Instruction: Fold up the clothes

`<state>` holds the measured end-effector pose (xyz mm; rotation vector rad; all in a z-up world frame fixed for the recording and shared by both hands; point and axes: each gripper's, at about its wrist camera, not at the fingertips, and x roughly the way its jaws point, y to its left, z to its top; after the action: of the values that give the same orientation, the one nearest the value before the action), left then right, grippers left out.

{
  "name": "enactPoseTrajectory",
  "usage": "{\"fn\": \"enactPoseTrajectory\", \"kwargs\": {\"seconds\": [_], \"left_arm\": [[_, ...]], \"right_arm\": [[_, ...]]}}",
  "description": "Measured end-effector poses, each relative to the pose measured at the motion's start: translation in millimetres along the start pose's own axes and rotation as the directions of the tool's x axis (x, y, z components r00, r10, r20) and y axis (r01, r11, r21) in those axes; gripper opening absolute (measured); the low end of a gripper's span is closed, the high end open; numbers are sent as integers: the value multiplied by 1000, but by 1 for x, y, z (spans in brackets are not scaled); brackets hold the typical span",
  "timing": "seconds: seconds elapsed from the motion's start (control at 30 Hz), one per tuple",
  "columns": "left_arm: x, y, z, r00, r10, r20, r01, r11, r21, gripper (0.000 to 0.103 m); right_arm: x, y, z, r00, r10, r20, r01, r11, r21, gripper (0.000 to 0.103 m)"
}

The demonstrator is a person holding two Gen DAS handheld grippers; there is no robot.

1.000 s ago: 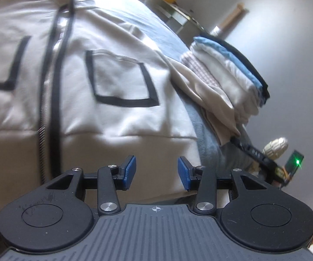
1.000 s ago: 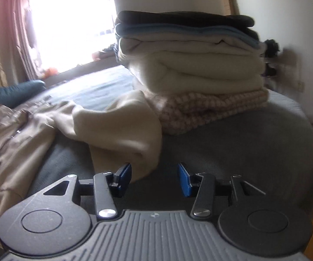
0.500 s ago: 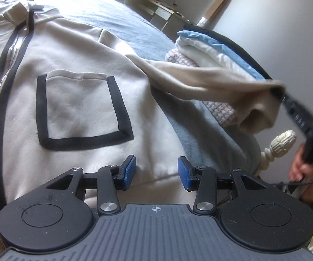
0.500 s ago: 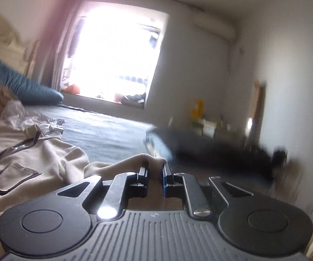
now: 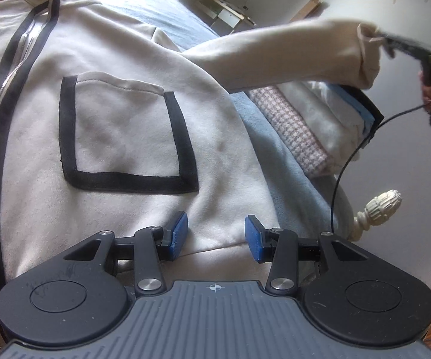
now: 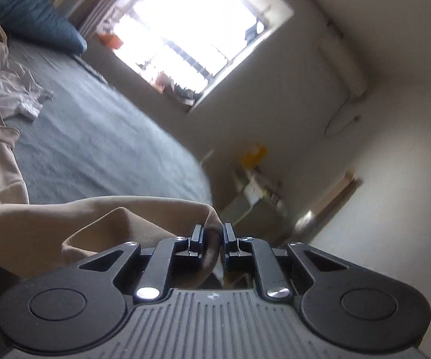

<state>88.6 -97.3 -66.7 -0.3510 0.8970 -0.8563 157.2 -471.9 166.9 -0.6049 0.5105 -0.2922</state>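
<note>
A cream zip jacket [image 5: 119,125] with black trim and a black-edged pocket lies spread on the bed. Its sleeve [image 5: 290,56] is stretched up and to the right, off the bed. My right gripper [image 6: 213,240] is shut on the sleeve cuff [image 6: 212,239]; in the left wrist view that gripper [image 5: 385,40] holds the cuff high at the right edge, a hand behind it. My left gripper [image 5: 216,236] hovers open just above the jacket's lower hem, nothing between its blue pads.
A stack of folded clothes [image 5: 314,119] sits on the bed's right edge under the lifted sleeve. A carved bedpost knob [image 5: 380,206] and a black cable [image 5: 344,164] are beside it. Blue bedcover [image 6: 95,149], a pillow [image 6: 36,21] and a window [image 6: 185,30] lie beyond.
My right gripper closed on the sleeve cuff and rose steeply, rolling as it went, pulling the sleeve taut off the bed. My left gripper drifted slightly along the jacket's hem, still open.
</note>
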Motion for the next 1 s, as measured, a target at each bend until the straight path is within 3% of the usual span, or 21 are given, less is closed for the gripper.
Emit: {"fn": "enactPoseTrajectory", "kwargs": {"seconds": [0.07, 0.1, 0.17, 0.2, 0.23, 0.27, 0.33, 0.4, 0.43, 0.47, 0.53, 0.57, 0.63, 0.73, 0.8, 0.9, 1.0], "left_arm": [[-1, 2, 0, 1000, -10, 0, 10, 1000, -5, 42], [-1, 3, 0, 1000, -15, 0, 15, 1000, -7, 42], [-3, 4, 1, 1000, -22, -2, 22, 1000, -7, 42], [-3, 5, 2, 1000, -24, -4, 24, 1000, -7, 42], [-3, 6, 2, 1000, -26, -5, 26, 1000, -7, 42], [-4, 6, 3, 1000, -28, -5, 28, 1000, -8, 42], [-3, 6, 3, 1000, -28, -5, 28, 1000, -9, 42], [-2, 5, 3, 1000, -25, -6, 25, 1000, -9, 42], [-2, 4, 4, 1000, -24, -6, 24, 1000, -9, 42], [-2, 4, 4, 1000, -23, -5, 23, 1000, -10, 42], [-1, 4, 3, 1000, -22, -4, 22, 1000, -12, 42], [-1, 4, 3, 1000, -22, -4, 21, 1000, -14, 42], [-1, 4, 3, 1000, -20, -4, 20, 1000, -15, 42], [-1, 3, 2, 1000, -10, -5, 10, 1000, -13, 42], [-1, 1, 2, 1000, -2, -6, 2, 1000, -9, 42], [-1, -1, 2, 1000, 11, -4, -11, 1000, -4, 42], [-1, -4, 0, 1000, 29, 0, -29, 1000, 7, 42]], "right_arm": [[44, -25, -10, 980, 91, -179, -58, 982, 182, 17], [60, -40, -19, 960, 167, -225, -95, 949, 300, 20], [82, -72, -39, 912, 336, -238, -168, 831, 530, 23], [86, -88, -51, 895, 396, -203, -192, 756, 626, 34], [87, -103, -63, 884, 437, -167, -201, 677, 708, 51], [88, -119, -75, 873, 470, -130, -204, 594, 778, 57], [83, -146, -99, 870, 489, -66, -192, 459, 867, 57], [68, -163, -116, 895, 447, -8, -185, 386, 904, 58], [56, -170, -122, 908, 418, 28, -198, 369, 908, 58], [41, -173, -123, 917, 393, 71, -229, 373, 899, 58], [11, -165, -116, 921, 363, 142, -303, 439, 846, 60], [-3, -152, -111, 925, 348, 155, -321, 494, 808, 62], [-28, -120, -103, 934, 317, 167, -336, 612, 716, 77], [-53, -57, -87, 968, 207, 139, -249, 825, 507, 84], [-61, -9, -75, 981, 122, 152, -165, 937, 307, 91], [-52, 48, -56, 986, 25, 164, -42, 994, 102, 95], [-27, 70, -44, 990, -61, 124, 50, 995, 88, 90]]}}
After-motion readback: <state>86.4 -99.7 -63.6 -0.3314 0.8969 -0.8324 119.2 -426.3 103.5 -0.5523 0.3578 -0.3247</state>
